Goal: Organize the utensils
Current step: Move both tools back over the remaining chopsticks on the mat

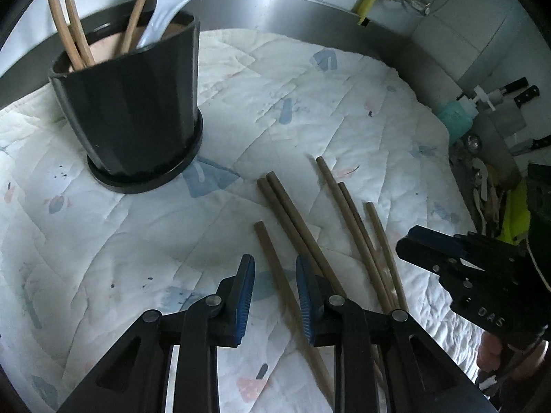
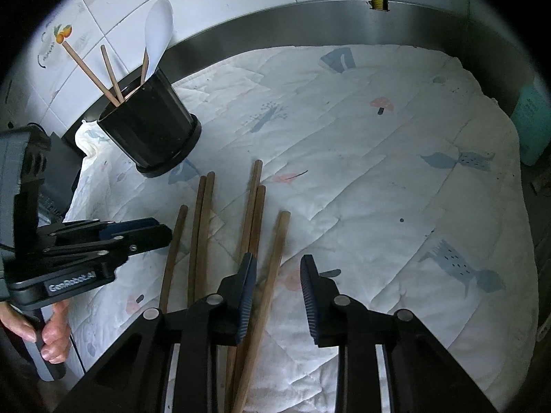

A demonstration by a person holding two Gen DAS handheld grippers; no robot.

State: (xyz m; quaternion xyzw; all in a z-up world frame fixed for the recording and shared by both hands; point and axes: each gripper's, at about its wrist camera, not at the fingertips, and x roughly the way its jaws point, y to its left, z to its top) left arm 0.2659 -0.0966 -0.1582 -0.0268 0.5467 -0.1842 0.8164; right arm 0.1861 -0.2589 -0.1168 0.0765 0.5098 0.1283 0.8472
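Six brown wooden chopsticks (image 2: 203, 227) lie loose on the white quilted mat (image 2: 378, 172); three more plus a white plastic spoon (image 2: 157, 34) are already in the black round holder (image 2: 148, 130). Left gripper (image 1: 275, 287) and right gripper (image 2: 278, 290) each straddle a stick, jaws apart, nothing clamped yet.

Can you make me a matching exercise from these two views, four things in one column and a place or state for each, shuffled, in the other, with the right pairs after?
Things:
1. white spoon
2. black utensil holder
3. loose chopsticks
4. teal bottle

Places or states:
A. lying flat on the quilted cloth
B. standing at the counter's far right edge, beside the knives
C. sticking up out of the holder
D. upright on the cloth, with chopsticks inside

Pairs: 1-C, 2-D, 3-A, 4-B
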